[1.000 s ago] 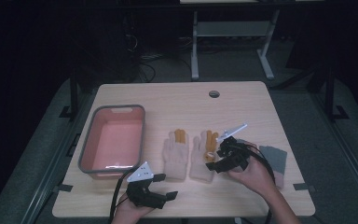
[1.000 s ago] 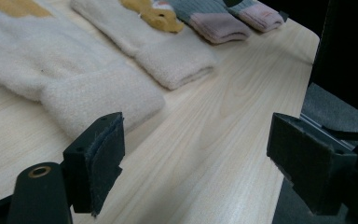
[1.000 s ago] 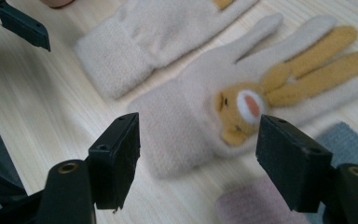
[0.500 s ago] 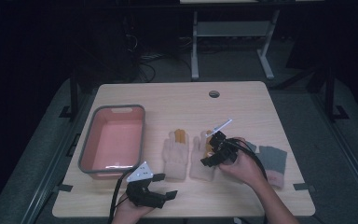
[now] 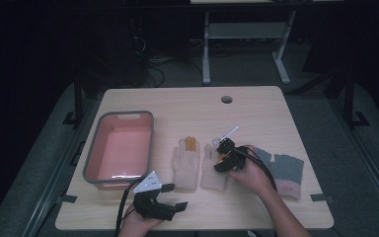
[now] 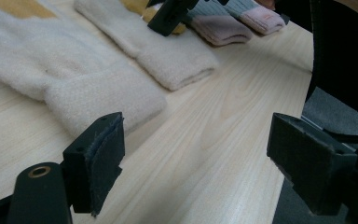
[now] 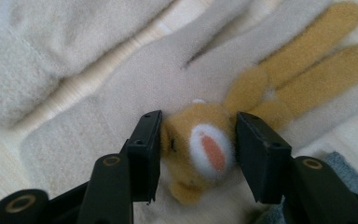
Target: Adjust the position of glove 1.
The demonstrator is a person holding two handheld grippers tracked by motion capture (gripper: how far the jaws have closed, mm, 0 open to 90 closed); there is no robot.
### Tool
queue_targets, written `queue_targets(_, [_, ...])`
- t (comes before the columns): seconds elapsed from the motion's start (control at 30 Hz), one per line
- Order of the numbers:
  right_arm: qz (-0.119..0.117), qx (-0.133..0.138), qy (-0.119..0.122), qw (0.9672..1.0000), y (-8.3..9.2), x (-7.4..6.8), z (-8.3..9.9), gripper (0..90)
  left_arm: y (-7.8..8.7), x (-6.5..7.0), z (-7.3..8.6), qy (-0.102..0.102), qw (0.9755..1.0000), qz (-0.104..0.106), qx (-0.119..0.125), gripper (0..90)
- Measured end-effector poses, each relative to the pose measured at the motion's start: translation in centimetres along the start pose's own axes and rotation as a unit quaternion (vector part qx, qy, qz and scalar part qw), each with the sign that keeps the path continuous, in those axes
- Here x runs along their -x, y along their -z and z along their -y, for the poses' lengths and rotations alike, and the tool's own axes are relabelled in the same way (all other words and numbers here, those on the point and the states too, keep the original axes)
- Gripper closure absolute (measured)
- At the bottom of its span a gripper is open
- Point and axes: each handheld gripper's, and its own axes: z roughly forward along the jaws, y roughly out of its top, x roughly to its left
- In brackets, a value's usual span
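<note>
Right-hand cream glove [image 7: 135, 84] lies flat on the table [image 5: 256, 108], mid-front, just beside its mate, the left-hand cream glove [image 5: 186, 165]. A tan plush animal face [image 7: 200, 144] with long tan ears sits on its back. Right gripper [image 7: 198, 154] is down on this glove; its jaws have just been closing and now bracket the plush face, pads at or almost at its sides. Grey gloves [image 5: 281, 165] with pink cuffs lie just beyond the right hand. Left gripper [image 6: 196, 172] rests near the table's front edge, jaws wide, nothing between them. Pink bin [image 5: 101, 143] with grey rim stands at far left.
</note>
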Motion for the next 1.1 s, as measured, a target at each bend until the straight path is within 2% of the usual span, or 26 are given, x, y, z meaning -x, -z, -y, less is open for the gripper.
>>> queue_targets(0.17, [0.011, -0.002, 0.011, 0.9999, -0.1, -0.2, 0.0, 56.3, 0.0, 0.1, -0.1, -0.001, 1.0000, 0.000, 0.002, 19.0])
queue_targets(0.23, [0.008, 0.002, 0.015, 0.9999, 0.2, -0.2, 0.0, 60.4, 0.1, 0.2, 0.0, 0.000, 1.0000, -0.001, 0.003, 18.9])
queue_targets(0.5, [-0.004, 0.008, 0.011, 0.9999, 0.8, 0.0, 0.1, 64.0, 0.1, 0.2, -0.1, -0.003, 1.0000, -0.004, 0.003, 18.9])
queue_targets(0.6, [-0.003, 0.005, 0.020, 0.9998, 1.1, -0.1, 0.0, 64.4, 0.1, 0.1, 0.0, 0.001, 1.0000, -0.004, 0.002, 18.9])
queue_targets(0.7, [-0.003, 0.008, 0.028, 0.9996, 1.8, -0.5, -0.1, 64.7, 0.2, 0.1, 0.0, -0.008, 1.0000, -0.006, 0.000, 18.9])
queue_targets(0.77, [0.000, 0.010, 0.037, 0.9993, 2.2, -0.7, -0.2, 64.8, 0.2, 0.4, -0.1, -0.001, 0.9999, -0.006, 0.009, 18.9])
queue_targets(0.87, [-0.004, 0.016, 0.042, 0.9990, 3.0, -1.0, -0.3, 65.0, 0.4, 0.4, -0.1, -0.004, 0.9999, -0.009, 0.009, 19.0])
queue_targets(1.1, [0.005, 0.035, 0.059, 0.9976, 5.2, -1.9, -0.9, 65.0, 0.5, 0.4, -0.1, -0.004, 0.9999, -0.011, 0.011, 18.9])
